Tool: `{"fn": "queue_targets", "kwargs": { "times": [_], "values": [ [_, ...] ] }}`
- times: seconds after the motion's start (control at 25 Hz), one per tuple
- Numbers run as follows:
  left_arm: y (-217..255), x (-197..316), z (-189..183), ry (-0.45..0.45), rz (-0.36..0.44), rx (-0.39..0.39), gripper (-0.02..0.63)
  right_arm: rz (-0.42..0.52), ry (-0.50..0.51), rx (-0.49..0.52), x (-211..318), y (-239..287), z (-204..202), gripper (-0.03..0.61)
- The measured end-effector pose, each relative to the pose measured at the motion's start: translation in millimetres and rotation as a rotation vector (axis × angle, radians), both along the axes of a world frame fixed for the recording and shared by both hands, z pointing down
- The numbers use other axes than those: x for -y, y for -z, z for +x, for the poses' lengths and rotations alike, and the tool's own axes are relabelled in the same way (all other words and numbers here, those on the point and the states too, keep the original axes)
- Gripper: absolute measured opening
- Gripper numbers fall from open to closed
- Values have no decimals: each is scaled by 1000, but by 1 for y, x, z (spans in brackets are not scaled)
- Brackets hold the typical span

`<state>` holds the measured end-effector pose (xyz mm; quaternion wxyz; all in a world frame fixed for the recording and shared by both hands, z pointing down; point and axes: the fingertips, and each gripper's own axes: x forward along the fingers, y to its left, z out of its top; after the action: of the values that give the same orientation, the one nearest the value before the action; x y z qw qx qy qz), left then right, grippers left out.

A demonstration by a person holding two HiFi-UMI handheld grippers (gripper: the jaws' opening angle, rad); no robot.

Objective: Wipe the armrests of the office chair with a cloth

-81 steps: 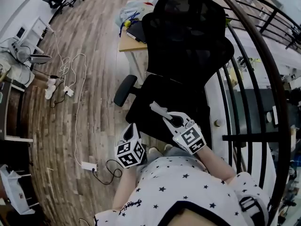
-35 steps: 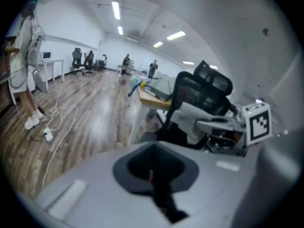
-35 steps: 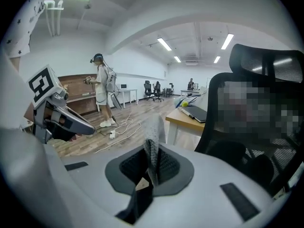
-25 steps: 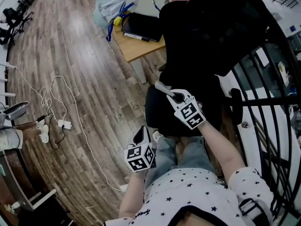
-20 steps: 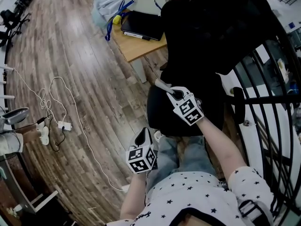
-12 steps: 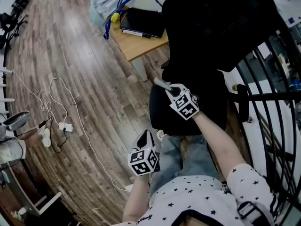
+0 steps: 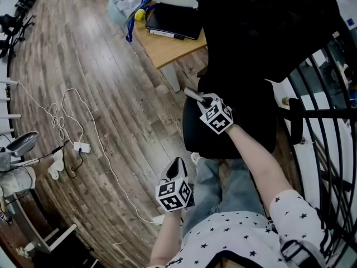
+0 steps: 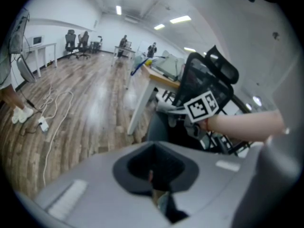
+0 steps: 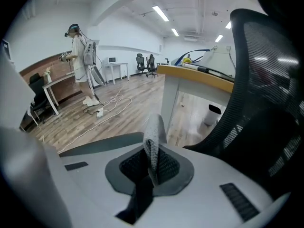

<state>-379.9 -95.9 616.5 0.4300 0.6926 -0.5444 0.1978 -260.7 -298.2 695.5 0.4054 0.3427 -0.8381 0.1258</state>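
The black office chair stands in front of the person, with its back next to the wooden counter. The right tongs are over the edge of the chair seat, on the side away from the black railing. They are clamped on a grey cloth. In the right gripper view the cloth sticks up from between the two closed jaws, and the mesh back of the chair is close beside it. I cannot tell if the cloth touches the chair. One armrest shows on the railing side of the chair, well apart from the cloth. The left tongs hang over the wood floor, just off the front of the chair seat. Their jaws are together with nothing in them. A white cable lies on the floor, far from the chair.
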Motion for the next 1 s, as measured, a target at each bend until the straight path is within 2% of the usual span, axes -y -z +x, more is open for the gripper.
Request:
{"fn": "queue_targets", "kwargs": {
  "times": [0.6, 1.0],
  "values": [
    [-1, 0, 8, -6, 4, -11, 8, -109, -4, 18, -1, -15, -5, 26],
    [2, -1, 10, -8, 9, -15, 8, -118, -24, -23, -4, -17, -7, 26]
  ]
}}
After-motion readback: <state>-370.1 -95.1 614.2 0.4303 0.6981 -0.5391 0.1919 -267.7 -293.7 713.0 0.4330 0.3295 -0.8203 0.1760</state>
